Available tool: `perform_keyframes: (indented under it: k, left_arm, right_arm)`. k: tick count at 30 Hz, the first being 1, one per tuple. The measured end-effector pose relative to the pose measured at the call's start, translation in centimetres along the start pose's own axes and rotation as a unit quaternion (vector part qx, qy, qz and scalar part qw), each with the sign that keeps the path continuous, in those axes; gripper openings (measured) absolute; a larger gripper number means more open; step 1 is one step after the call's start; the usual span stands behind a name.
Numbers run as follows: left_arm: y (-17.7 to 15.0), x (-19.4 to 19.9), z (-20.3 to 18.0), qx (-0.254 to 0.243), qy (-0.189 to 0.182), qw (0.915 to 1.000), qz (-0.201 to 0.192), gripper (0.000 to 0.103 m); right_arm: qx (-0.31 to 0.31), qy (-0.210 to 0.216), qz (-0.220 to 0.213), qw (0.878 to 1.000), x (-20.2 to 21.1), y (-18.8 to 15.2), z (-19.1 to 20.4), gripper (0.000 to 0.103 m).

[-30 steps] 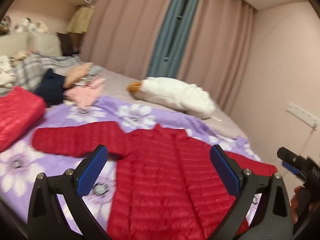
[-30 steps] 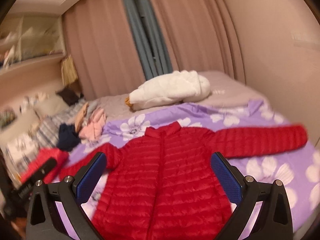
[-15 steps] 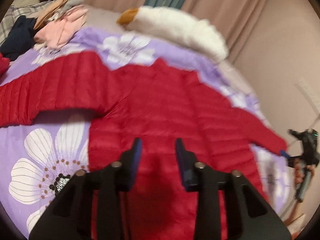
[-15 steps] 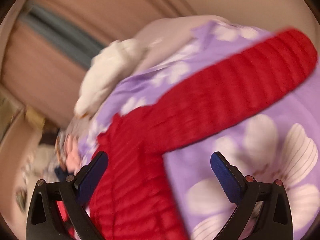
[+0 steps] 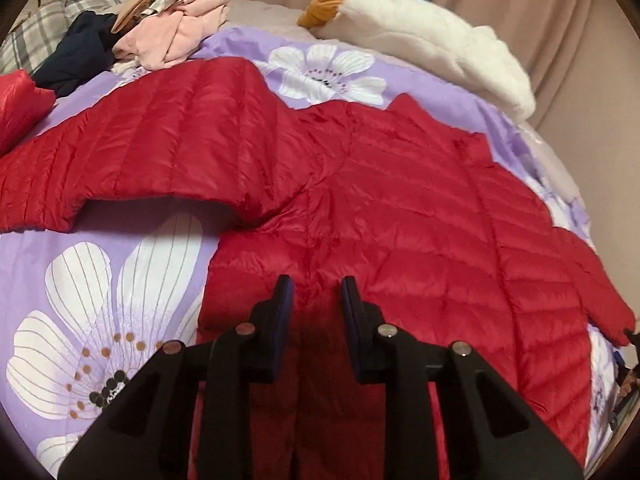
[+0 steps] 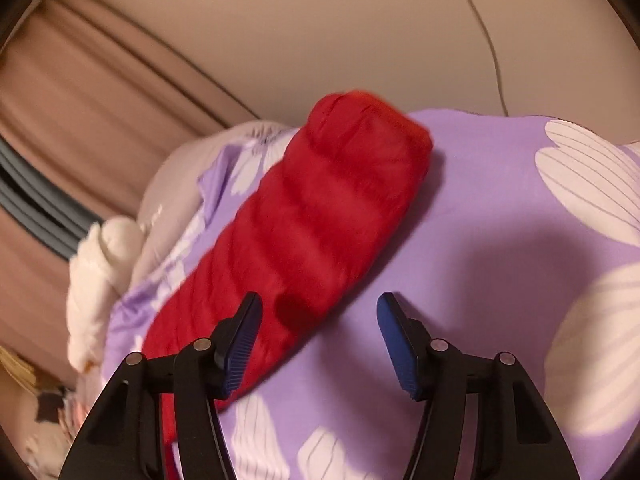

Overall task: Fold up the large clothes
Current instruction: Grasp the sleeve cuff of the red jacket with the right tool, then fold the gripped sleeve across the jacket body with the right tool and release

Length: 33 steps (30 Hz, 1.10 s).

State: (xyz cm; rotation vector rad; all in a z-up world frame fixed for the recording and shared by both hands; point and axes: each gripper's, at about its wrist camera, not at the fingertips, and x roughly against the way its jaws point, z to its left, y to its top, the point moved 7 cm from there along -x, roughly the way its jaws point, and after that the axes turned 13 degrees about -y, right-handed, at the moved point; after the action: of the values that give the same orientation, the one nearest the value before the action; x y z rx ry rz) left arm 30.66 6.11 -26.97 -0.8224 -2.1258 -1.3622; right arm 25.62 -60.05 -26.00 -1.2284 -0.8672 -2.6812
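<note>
Nearest in the left wrist view, the left gripper (image 5: 315, 300) hangs over the lower body of a red puffer jacket (image 5: 400, 216). Its jaws are closing, with only a narrow gap left. Red fabric lies under and between them, but whether the pads pinch it cannot be told.

In the right wrist view, the right gripper (image 6: 318, 326) hovers at the edge of the jacket's right sleeve (image 6: 320, 216). Its jaws are closing too, about half apart, with the sleeve edge and bare cover between them; nothing is gripped.

The jacket lies spread flat, front up, on a purple flowered bed cover (image 5: 100, 280), both sleeves stretched out sideways. No fold is made yet, so the whole folding looks still to be done.

Farther off lie a pile of clothes (image 5: 168, 36) and a white plush toy (image 5: 432, 44), then curtains.

A second ago both grippers were held high and wide open, viewing the whole jacket; now both are low and close to the fabric.
</note>
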Motion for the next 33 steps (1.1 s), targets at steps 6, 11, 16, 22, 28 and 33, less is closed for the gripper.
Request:
perform_keyframes:
  k: [6, 11, 16, 22, 28, 33]
  left_arm:
    - [0.1, -0.6, 0.6, 0.006, 0.017, 0.9998, -0.002, 0.022]
    - [0.7, 0.0, 1.3, 0.002, 0.050, 0.9986, -0.016, 0.021]
    - [1.0, 0.8, 1.5, -0.012, 0.065, 0.9975, -0.024, 0.021]
    - [1.7, 2.0, 2.6, -0.027, 0.101, 0.9936, -0.044, 0.021]
    - [1.4, 2.3, 2.4, -0.031, 0.086, 0.9950, -0.039, 0.021]
    - [0.7, 2.6, 1.9, -0.025, 0.065, 0.9972, -0.026, 0.021]
  right_arm:
    - [0.037, -0.017, -0.042, 0.998, -1.5, 1.1, -0.1, 0.043]
    - [0.083, -0.070, -0.067, 0.992, -1.4, 0.9, 1.3, 0.009]
    - [0.168, -0.058, -0.124, 0.976, 3.2, 0.1, 7.1, 0.008]
    - [0.278, 0.021, -0.137, 0.951, 7.8, -7.0, 17.1, 0.008]
    - [0.424, 0.159, -0.055, 0.890, 10.3, -23.2, 28.4, 0.008]
    - [0.530, 0.166, -0.025, 0.831, 9.4, -33.1, 30.9, 0.008]
